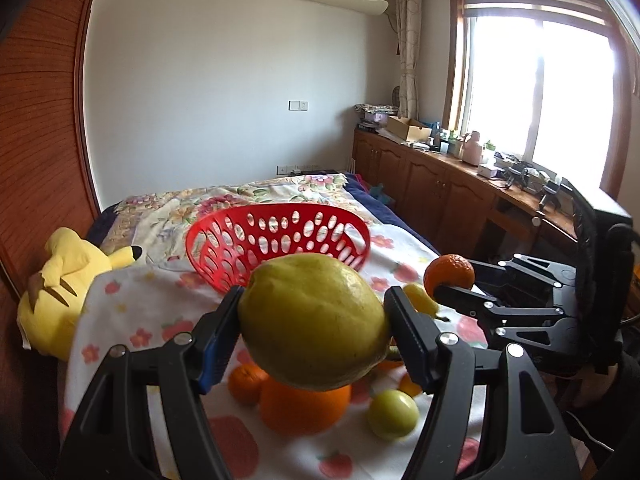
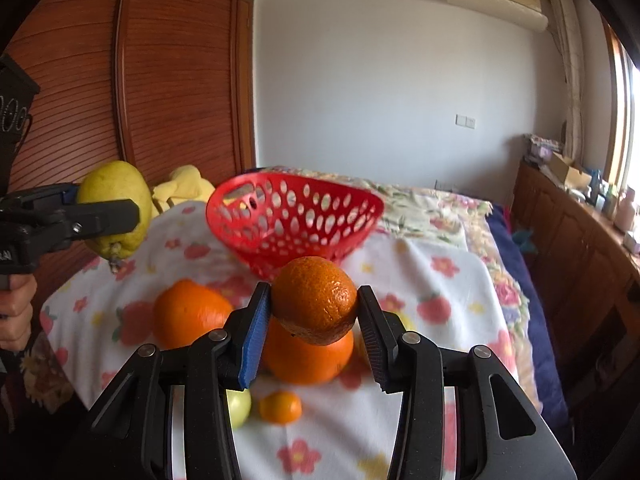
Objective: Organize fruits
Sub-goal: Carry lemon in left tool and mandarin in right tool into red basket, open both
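My left gripper (image 1: 314,320) is shut on a big yellow-green pear (image 1: 314,320), held in the air above the cloth. The same pear (image 2: 110,184) shows at the left of the right wrist view, in the left gripper (image 2: 108,216). My right gripper (image 2: 314,320) is shut on a small rough tangerine (image 2: 314,304); the tangerine (image 1: 450,274) also shows at the right in the left wrist view. A red perforated basket (image 1: 280,236) (image 2: 296,216) stands beyond both, tilted, nothing visible inside. On the cloth below lie large oranges (image 2: 186,314) (image 1: 306,408), a small tangerine (image 2: 280,407) and a green fruit (image 1: 394,414).
A flower-print cloth (image 2: 440,280) covers the bed. A yellow plush toy (image 1: 60,280) lies at the left by the wooden wardrobe (image 2: 160,80). A wooden cabinet (image 1: 440,184) with clutter runs along the right under the window. A person's hand (image 2: 14,312) is at the left edge.
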A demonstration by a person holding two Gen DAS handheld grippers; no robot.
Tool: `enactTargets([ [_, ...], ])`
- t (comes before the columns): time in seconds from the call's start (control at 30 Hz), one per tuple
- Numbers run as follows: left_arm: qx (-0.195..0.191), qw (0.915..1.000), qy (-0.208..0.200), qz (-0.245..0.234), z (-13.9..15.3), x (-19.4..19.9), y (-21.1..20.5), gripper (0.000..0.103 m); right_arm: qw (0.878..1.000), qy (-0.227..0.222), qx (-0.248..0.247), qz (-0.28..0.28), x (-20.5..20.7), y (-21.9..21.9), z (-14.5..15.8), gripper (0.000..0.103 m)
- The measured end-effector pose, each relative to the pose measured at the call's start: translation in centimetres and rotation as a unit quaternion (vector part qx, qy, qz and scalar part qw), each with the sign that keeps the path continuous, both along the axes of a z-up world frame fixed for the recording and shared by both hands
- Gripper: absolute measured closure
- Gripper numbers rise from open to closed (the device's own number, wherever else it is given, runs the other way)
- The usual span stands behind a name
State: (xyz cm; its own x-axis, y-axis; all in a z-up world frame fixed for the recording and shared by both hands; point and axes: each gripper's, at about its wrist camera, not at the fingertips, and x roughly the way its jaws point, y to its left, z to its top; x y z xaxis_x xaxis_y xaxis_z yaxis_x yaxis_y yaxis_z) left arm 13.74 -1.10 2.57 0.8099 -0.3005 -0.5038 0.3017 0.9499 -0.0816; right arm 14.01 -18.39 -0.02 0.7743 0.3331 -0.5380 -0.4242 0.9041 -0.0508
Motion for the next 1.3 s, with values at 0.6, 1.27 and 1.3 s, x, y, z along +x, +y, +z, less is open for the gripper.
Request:
enactTargets([
  [0.6, 0.003, 0.9991, 0.041, 0.011, -1.6, 5.9, -0.1, 0.033, 0.998, 0.052, 0.016, 0.015, 6.8, 3.0, -0.1, 0.059],
  [1.27, 0.027, 0.9963, 0.079, 0.016, -3.9, 11.7, -1.1, 0.033, 0.994, 0.101, -0.024, 0.029, 12.7, 4.8, -3.5, 0.059],
  [1.3, 0.029, 0.9962, 0.081, 0.015, -4.1, 11.9, -1.1, 0.033, 0.994, 0.100, -0.025, 0.031, 12.9, 4.9, -3.6, 0.059],
])
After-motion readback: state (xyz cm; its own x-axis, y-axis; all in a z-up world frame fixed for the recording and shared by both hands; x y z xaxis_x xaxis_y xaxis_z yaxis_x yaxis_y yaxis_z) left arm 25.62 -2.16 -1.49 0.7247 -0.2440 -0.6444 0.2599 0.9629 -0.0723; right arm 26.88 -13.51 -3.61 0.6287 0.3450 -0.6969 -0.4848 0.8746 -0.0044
